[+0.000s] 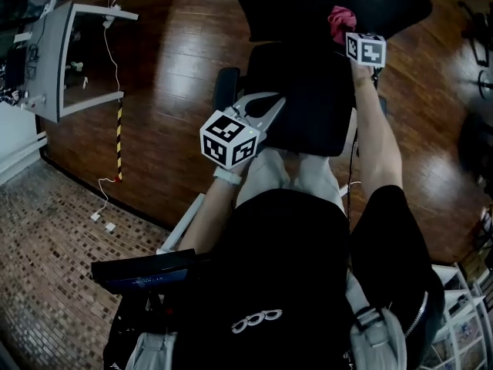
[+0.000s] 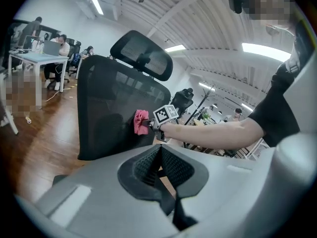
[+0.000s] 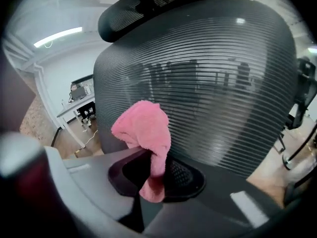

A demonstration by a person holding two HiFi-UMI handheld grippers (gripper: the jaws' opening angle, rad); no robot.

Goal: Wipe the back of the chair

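Cloth (image 3: 143,133), pink and plush, is pinched in the right claw (image 3: 154,165). A fat fold bulges out ahead of the jaws and a short tail droops below them. From the right claw's own camera it sits just off centre toward 7 o'clock, with the chair back (image 3: 223,83) filling everything from 12 round to 4 and the headrest (image 3: 153,4) at 12. In the head view the cloth shows at 1 o'clock, up against the rear of the back; whether it actually presses on the mesh I cannot tell.

The left claw (image 2: 159,157) is pressed together on nothing and held low near the seat, well apart from the cloth.

My guess is that the cloth is light, soft and floppy. Held by its bunched middle, as it is here, the projecting fold can serve as the wiping pad. A hold nearer a corner would let it fold away under pressure.

The back looks like taut mesh in a stiff frame, so it should give a little under a push and spring back. A chair like this may also swivel away from the stroke. The rigid rim at the side is probably where the free claw could steady it, not the mesh
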